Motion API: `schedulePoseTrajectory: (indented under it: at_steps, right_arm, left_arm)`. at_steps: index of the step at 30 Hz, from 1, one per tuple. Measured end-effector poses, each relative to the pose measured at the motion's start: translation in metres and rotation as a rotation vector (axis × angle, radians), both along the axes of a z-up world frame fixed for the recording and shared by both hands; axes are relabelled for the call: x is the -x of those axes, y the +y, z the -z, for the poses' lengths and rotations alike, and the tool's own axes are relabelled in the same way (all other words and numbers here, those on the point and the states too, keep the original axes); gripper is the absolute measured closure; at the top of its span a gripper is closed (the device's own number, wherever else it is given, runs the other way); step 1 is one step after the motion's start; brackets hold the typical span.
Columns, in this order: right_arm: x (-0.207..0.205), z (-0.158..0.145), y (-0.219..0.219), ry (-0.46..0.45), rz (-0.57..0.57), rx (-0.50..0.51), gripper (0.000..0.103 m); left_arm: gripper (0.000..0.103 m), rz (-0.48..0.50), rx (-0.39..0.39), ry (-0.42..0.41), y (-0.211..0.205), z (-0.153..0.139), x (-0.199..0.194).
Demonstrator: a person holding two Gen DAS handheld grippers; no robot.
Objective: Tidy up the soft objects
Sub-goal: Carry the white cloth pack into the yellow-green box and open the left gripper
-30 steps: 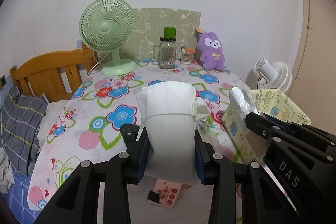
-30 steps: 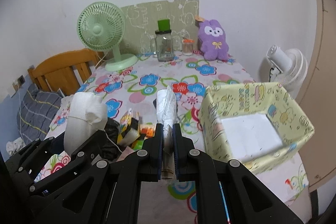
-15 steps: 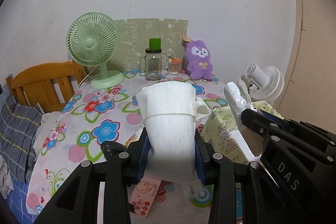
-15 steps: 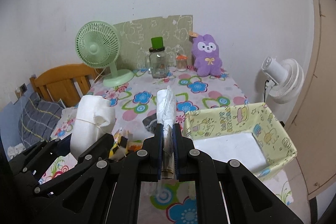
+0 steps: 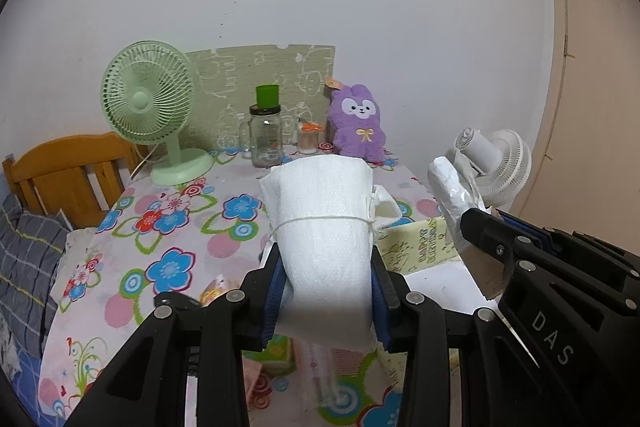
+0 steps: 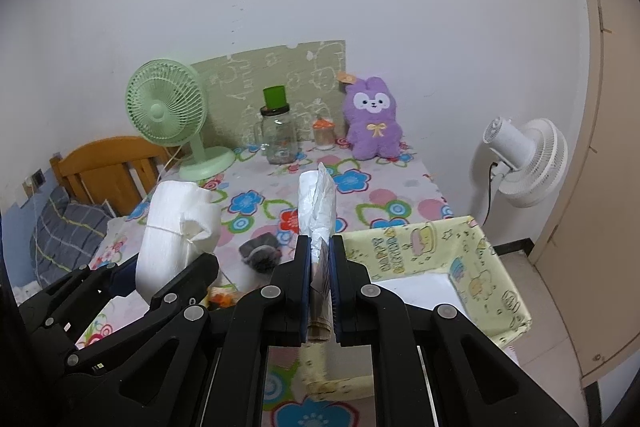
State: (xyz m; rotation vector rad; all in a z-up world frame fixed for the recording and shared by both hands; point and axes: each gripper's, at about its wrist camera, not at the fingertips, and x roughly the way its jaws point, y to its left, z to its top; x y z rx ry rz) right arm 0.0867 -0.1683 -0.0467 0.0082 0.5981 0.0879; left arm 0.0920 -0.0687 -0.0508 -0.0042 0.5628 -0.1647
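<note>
My left gripper [image 5: 326,287] is shut on a white rolled towel [image 5: 324,227] tied round with string, which stands upright between the blue pads above the flowered table [image 5: 168,227]. My right gripper [image 6: 320,255] is shut on a thin plastic-wrapped packet [image 6: 318,203] that sticks up past its fingertips. A yellow cartoon-print box [image 6: 480,279] with a white floor sits open just right of and below the right gripper. In the left wrist view the box [image 5: 420,247] lies behind the towel, with the right gripper [image 5: 480,227] and its packet [image 5: 452,191] over it. The towel [image 6: 172,227] shows at the left of the right wrist view.
At the table's back stand a green fan [image 6: 168,107], a glass jar with a green lid [image 6: 278,135], a small orange-topped jar [image 6: 323,133] and a purple plush rabbit [image 6: 372,119]. A dark small thing [image 6: 260,255] lies mid-table. A white floor fan [image 6: 524,159] stands to the right, a wooden bed frame [image 6: 104,163] to the left.
Both grippers have risen and shifted right with their loads still held. The table has dropped lower in both views, and the yellow box now lies closer under the right gripper.
</note>
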Motion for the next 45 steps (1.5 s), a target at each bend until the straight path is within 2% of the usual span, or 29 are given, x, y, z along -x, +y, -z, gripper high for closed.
schedulePoseTrajectory:
  at_steps: [21,34,40,42,45]
  right_arm:
    - [-0.027,0.016,-0.068,0.032,0.125,-0.027,0.092]
    - [-0.038,0.043,-0.102,0.105,0.2,-0.079,0.092]
    - [-0.044,0.051,-0.11,0.133,0.219,-0.089,0.091]
    - [-0.046,0.054,-0.111,0.143,0.225,-0.088,0.091]
    - [-0.048,0.057,-0.111,0.157,0.226,-0.087,0.088]
  left_arm:
    - [0.063,0.116,-0.018,0.075,-0.074,0.016,-0.036]
    - [0.059,0.218,-0.066,0.133,-0.115,0.041,-0.05]
    - [0.041,0.236,-0.07,0.176,-0.124,0.051,-0.059]
    - [0.03,0.243,-0.059,0.181,-0.125,0.051,-0.058]
    - [0.019,0.24,-0.055,0.172,-0.125,0.049,-0.055]
